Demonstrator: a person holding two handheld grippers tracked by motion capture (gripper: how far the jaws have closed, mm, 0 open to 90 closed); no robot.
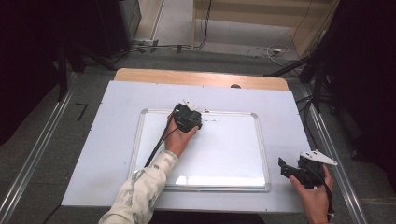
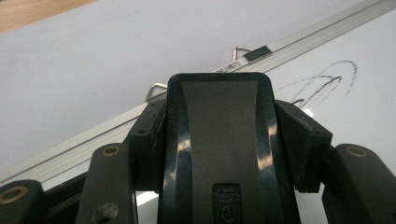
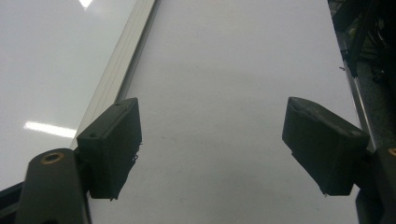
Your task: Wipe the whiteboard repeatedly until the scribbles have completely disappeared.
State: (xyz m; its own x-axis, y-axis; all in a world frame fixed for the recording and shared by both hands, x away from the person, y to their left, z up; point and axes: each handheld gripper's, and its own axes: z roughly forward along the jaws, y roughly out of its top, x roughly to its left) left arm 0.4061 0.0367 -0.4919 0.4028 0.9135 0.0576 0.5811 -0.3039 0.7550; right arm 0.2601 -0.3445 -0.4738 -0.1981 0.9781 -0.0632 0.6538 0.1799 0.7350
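Tabletop (image 1: 116,154), covered by a large pale grey sheet, carries a rectangular white dry-erase board with a silver metal frame (image 1: 140,140), laid flat and square to the table's edges so it can be worked from above. Black marker scribbles (image 2: 327,84) sit close to the board's far edge, roughly midway along it. The left gripper (image 1: 187,116) is over that far edge, its jaws pinching a black board eraser with a glossy rim and a grey centre strip (image 2: 219,140); the grip on both flanks keeps the eraser face-down, apparently for wiping, though contact with the board is hidden beneath it. The marks lie just beside the eraser and remain unwiped. The right gripper (image 1: 299,171) rests near the table's near right corner, off the board, jaws spread and empty, evidently parked clear of the work.
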